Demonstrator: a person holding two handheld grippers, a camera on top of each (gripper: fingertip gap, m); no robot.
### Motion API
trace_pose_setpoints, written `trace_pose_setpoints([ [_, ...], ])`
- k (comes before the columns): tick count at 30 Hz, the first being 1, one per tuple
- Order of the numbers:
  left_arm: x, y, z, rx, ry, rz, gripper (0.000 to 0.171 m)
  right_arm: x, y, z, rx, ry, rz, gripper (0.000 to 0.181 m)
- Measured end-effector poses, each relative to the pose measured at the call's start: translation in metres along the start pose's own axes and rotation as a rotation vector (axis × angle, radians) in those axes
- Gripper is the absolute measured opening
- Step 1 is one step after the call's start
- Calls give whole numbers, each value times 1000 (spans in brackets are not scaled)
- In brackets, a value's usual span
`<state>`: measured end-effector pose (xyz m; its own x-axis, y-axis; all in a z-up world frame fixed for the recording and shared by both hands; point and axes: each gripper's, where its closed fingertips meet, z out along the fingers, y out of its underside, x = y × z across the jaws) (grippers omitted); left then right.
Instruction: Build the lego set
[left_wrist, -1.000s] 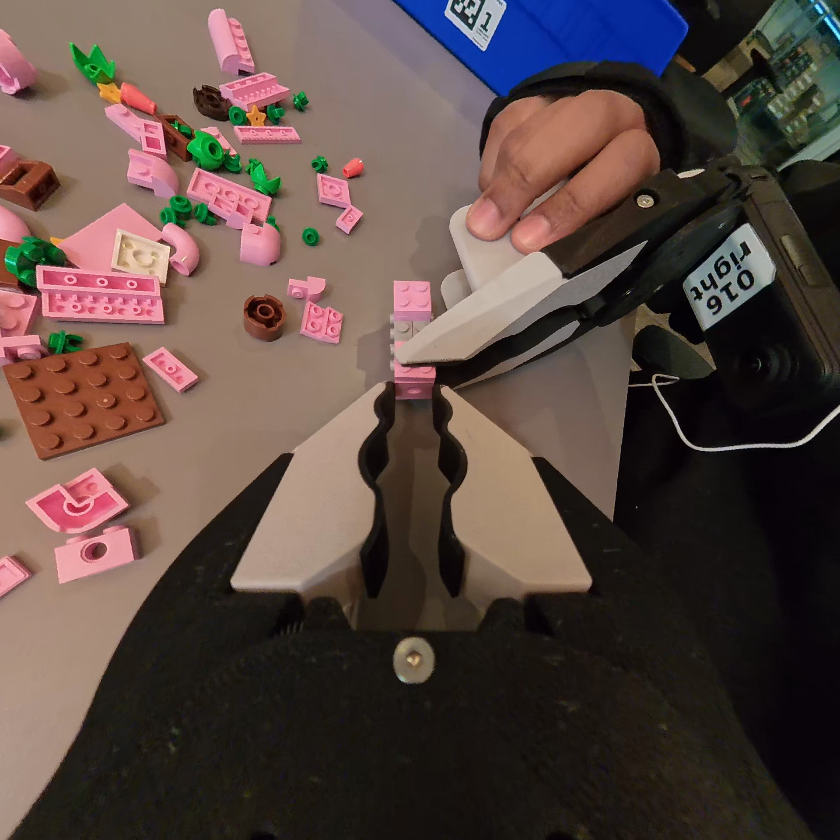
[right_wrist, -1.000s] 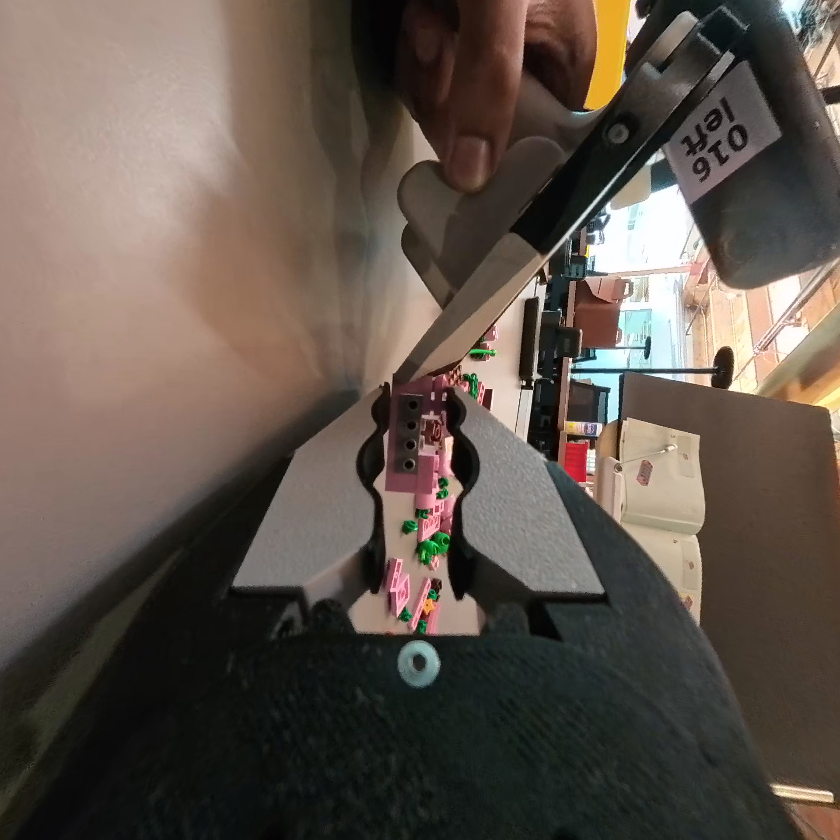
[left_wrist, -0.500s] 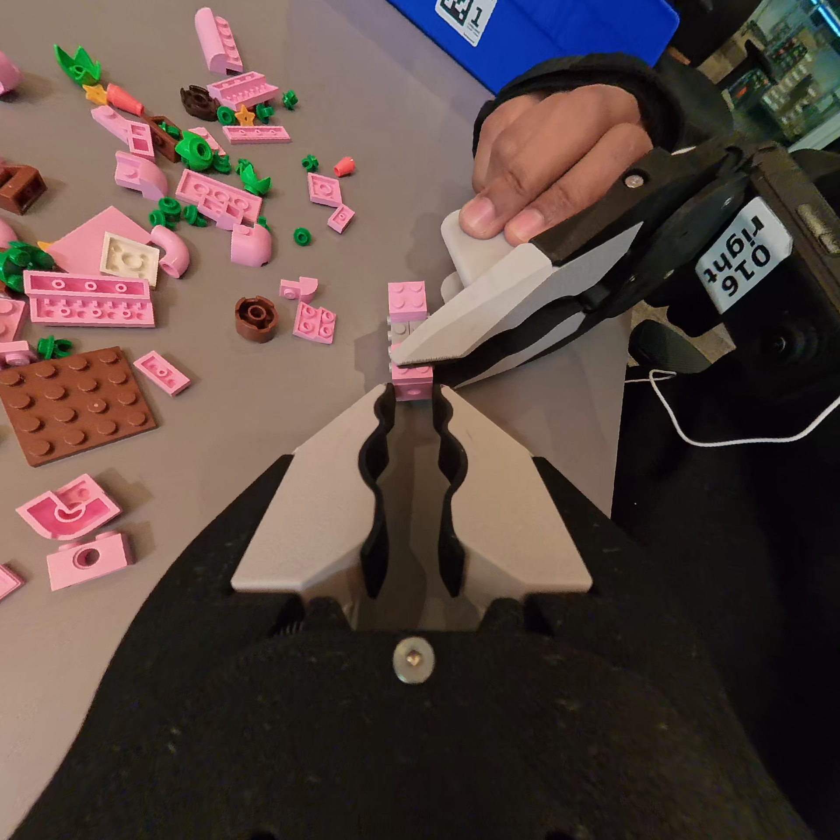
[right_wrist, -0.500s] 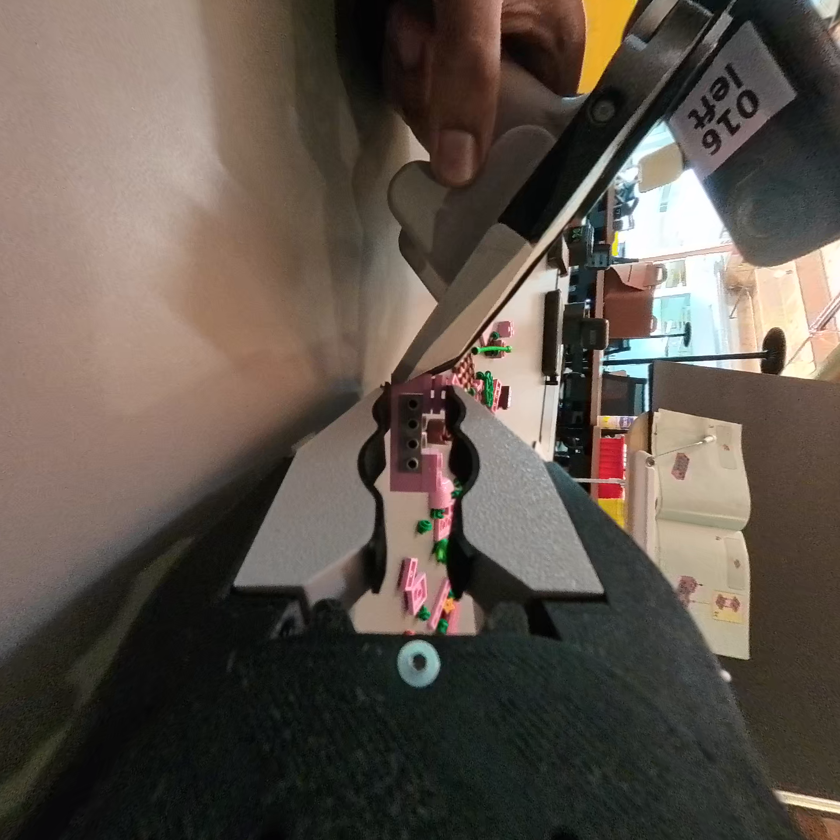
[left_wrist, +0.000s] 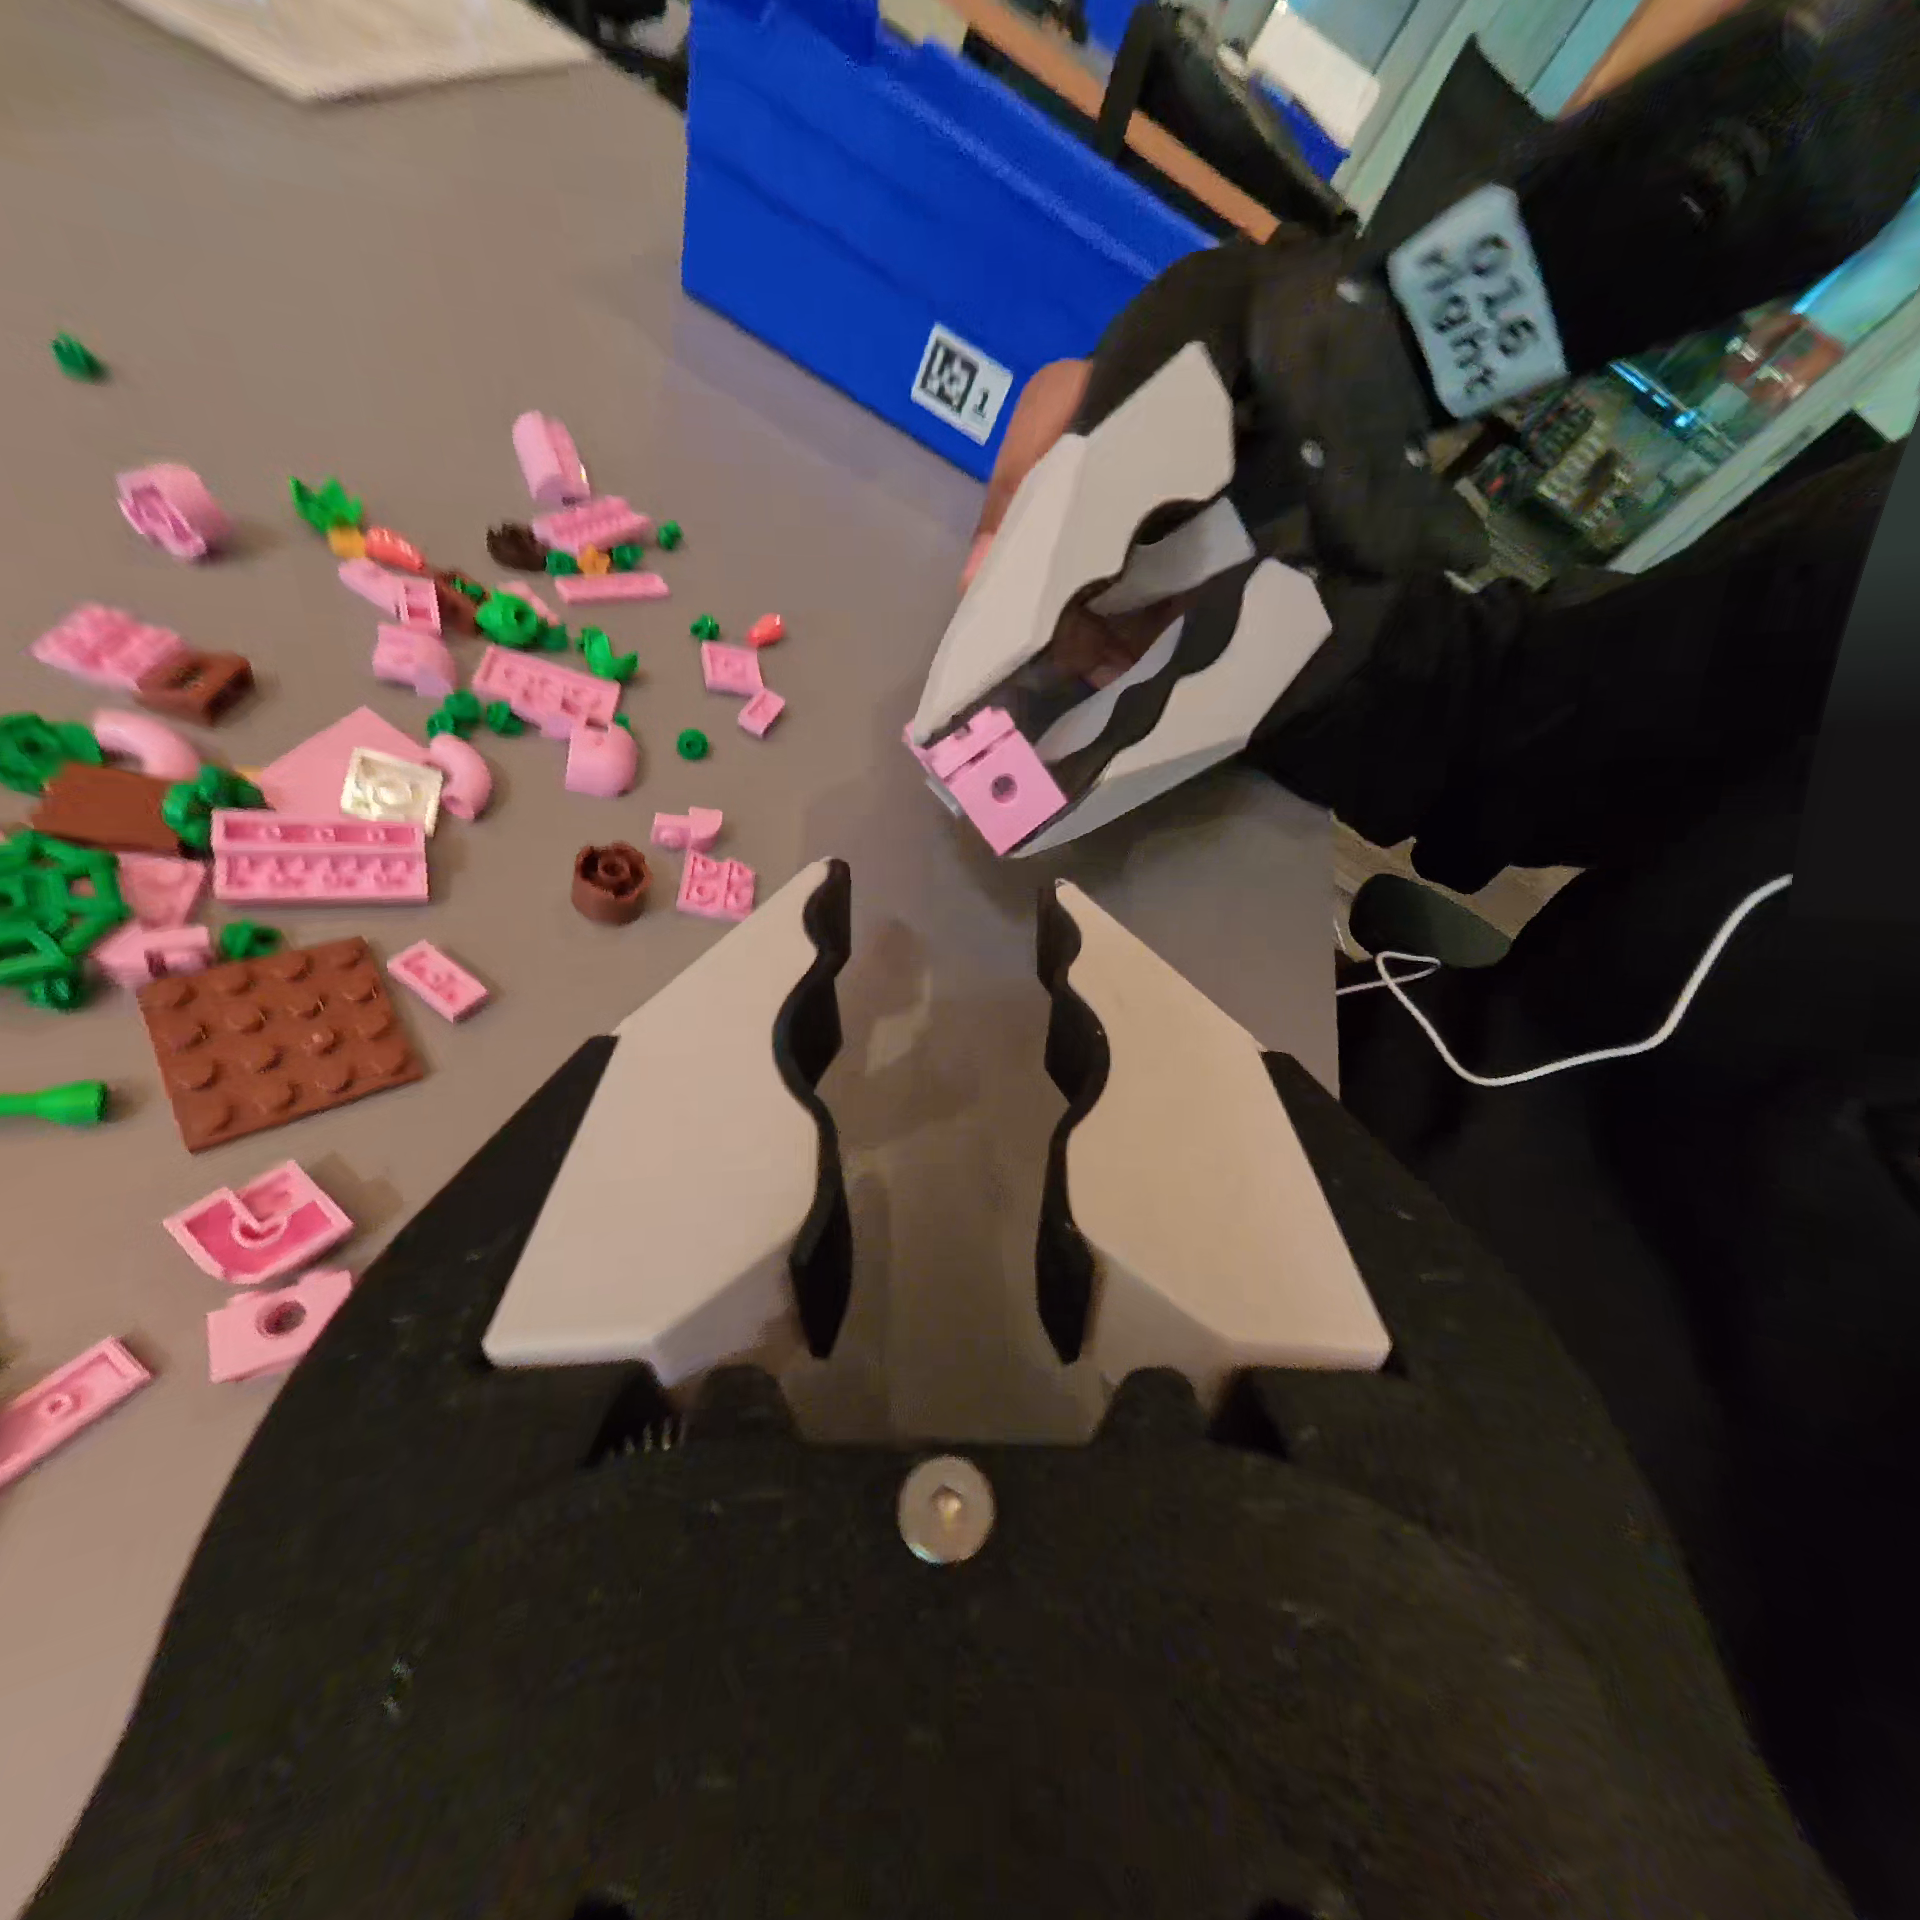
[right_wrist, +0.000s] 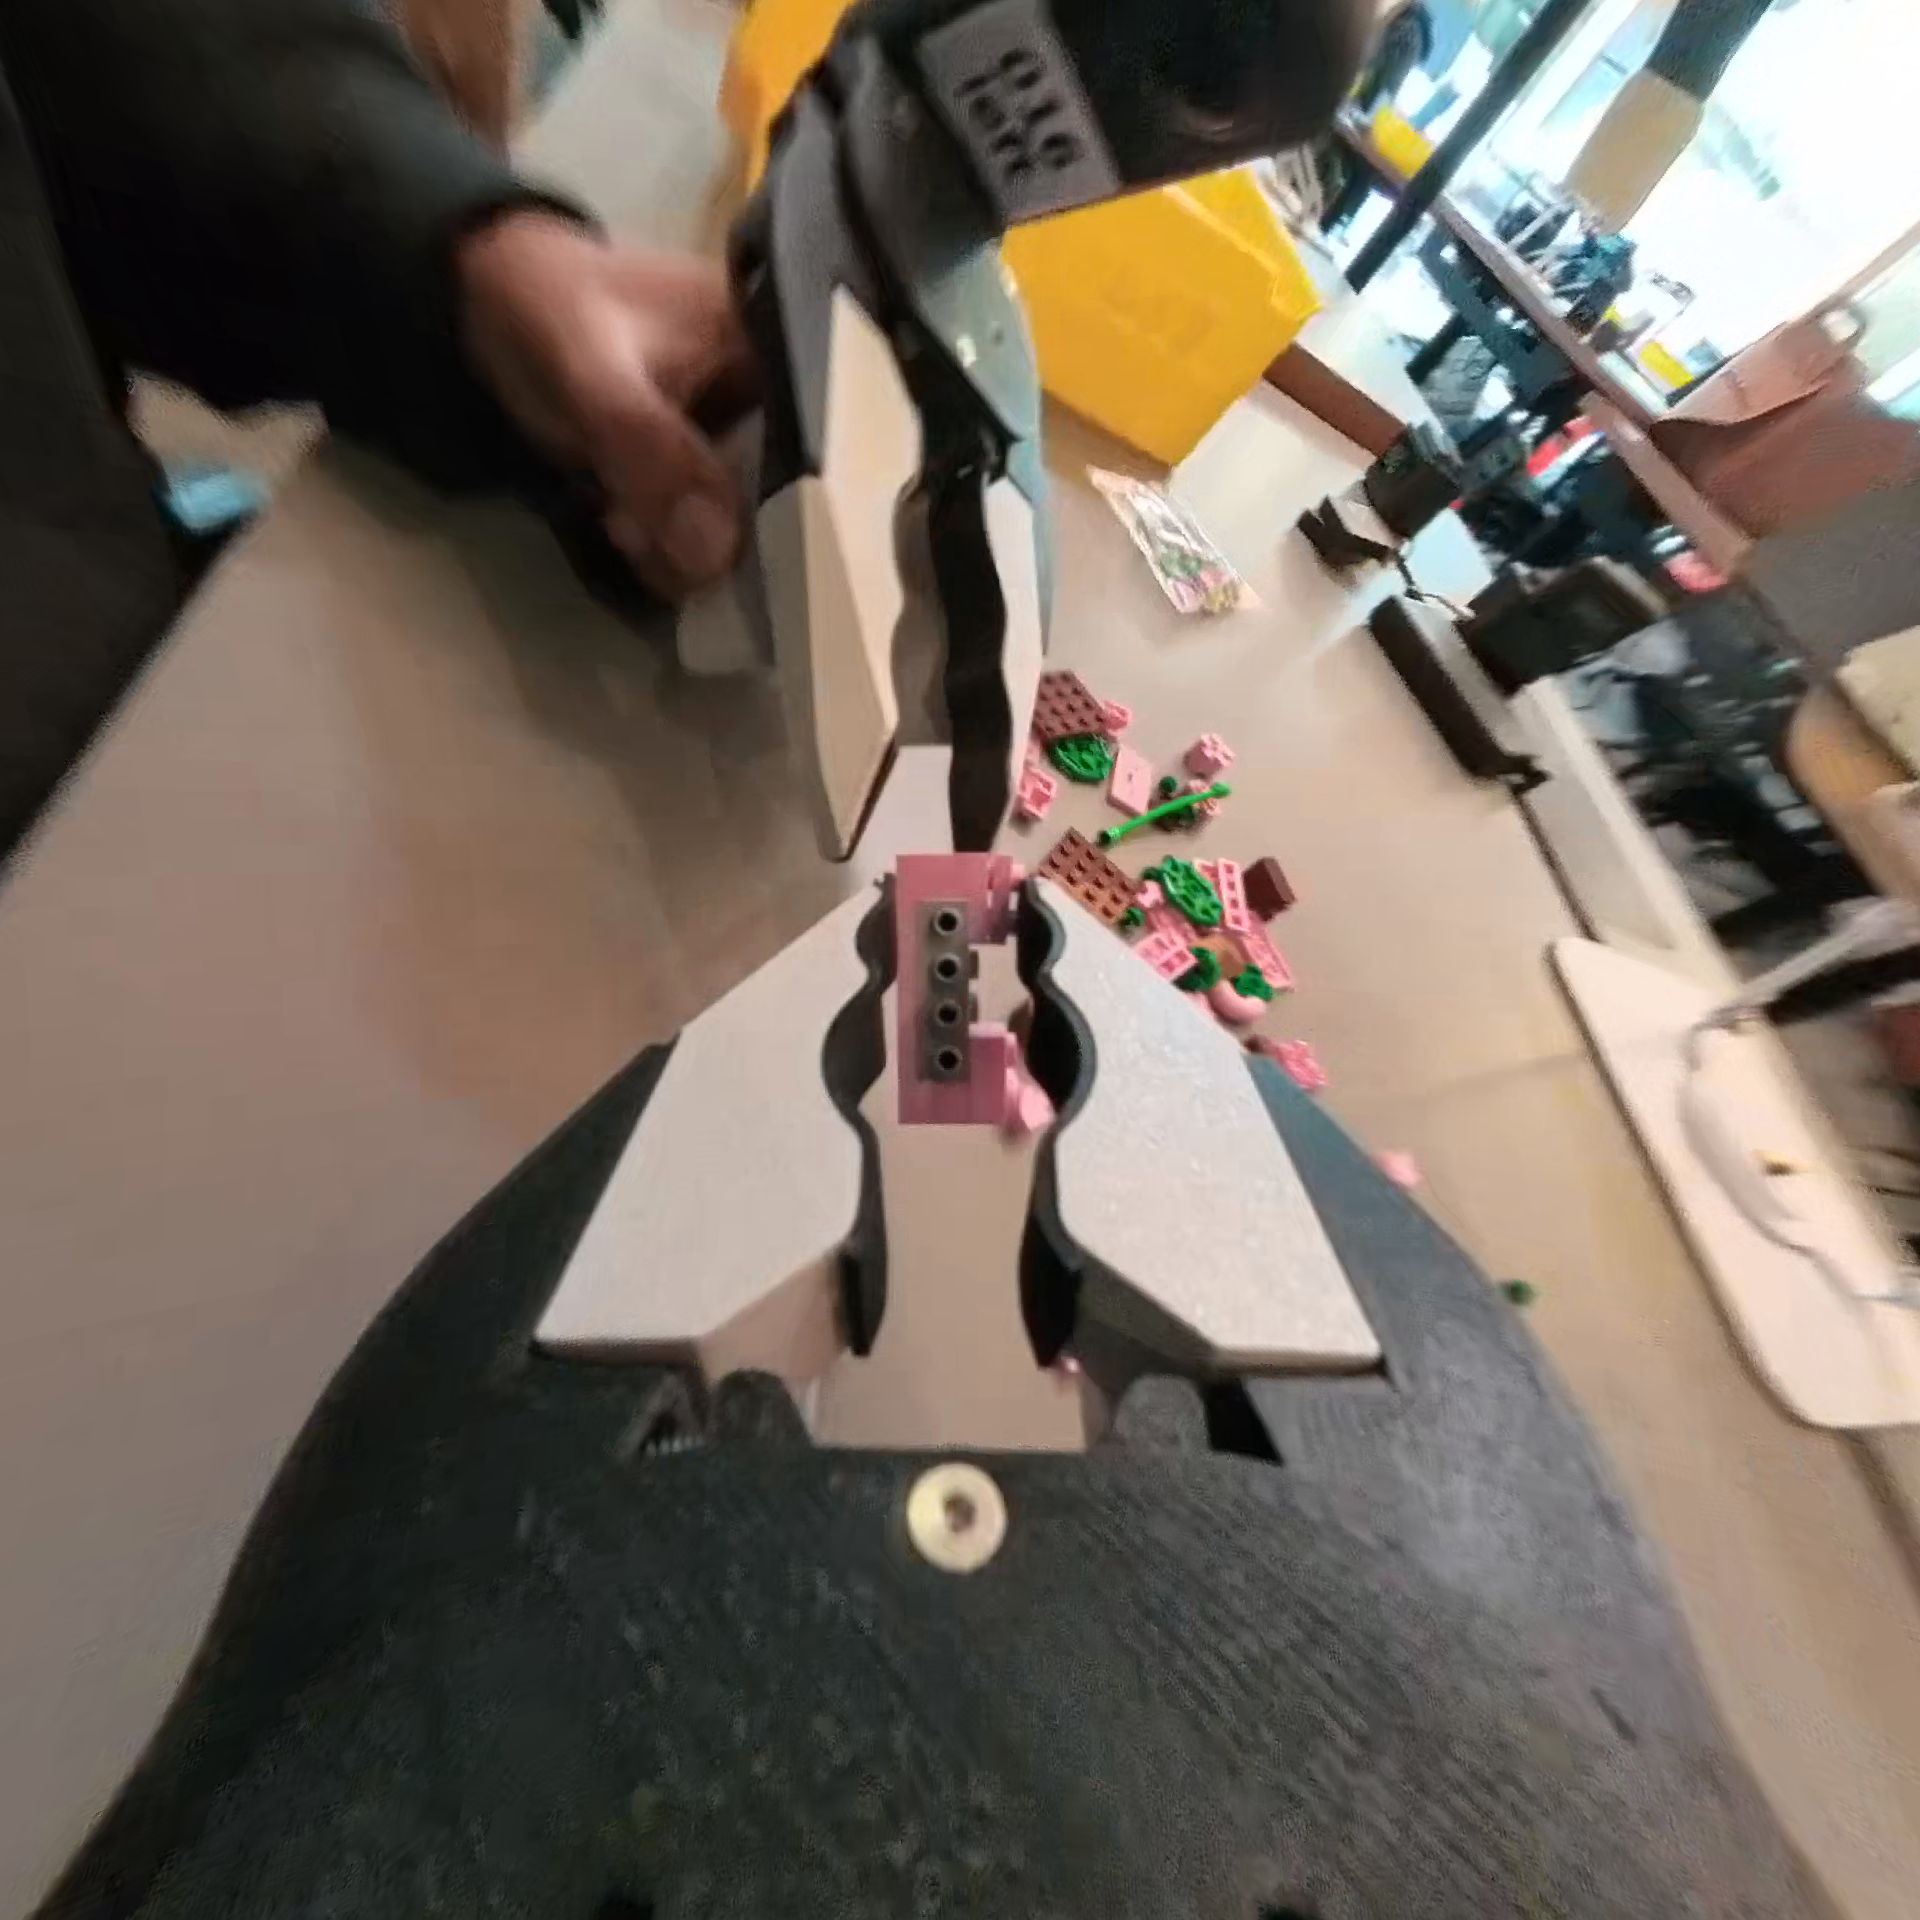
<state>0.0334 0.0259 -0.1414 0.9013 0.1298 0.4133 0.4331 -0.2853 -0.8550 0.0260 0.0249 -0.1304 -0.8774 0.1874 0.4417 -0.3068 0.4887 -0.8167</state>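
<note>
Where ridged claw (right_wrist: 951, 899) grips: studded pink block (right_wrist: 945, 997)

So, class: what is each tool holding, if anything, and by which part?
The right tool grips the pink and grey brick assembly across its two long sides, one end sticking out past the tips. The left tool is open and holds nothing.

- The left gripper (left_wrist: 943, 894) hovers with its jaws parted and nothing between them.
- The right gripper (right_wrist: 954, 902) is raised and tilted, jaws clamped on a pink-and-grey brick assembly (right_wrist: 948, 997).
- A hand (right_wrist: 613, 416) grips each handle.
</note>
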Motion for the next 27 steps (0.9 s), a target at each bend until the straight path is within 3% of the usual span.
trace_pose_setpoints([
  [5, 18, -24, -12, 149, -7, 178, 35, -1, -22, -12, 184, -150, 261, 22],
  [9, 32, -27, -14, 177, 51, 222, 33, -6, -32, -16, 262, -244, 362, 22],
  [14, 40, -26, -15, 182, 80, 256, 18, -14, -35, -14, 272, -299, 385, 22],
  [21, 38, -24, -14, 174, 85, 241, 25, -14, -36, -15, 293, -327, 423, 22],
  [27, 40, -22, -12, 158, 64, 283, 19, -17, -36, -14, 290, -338, 423, 22],
])
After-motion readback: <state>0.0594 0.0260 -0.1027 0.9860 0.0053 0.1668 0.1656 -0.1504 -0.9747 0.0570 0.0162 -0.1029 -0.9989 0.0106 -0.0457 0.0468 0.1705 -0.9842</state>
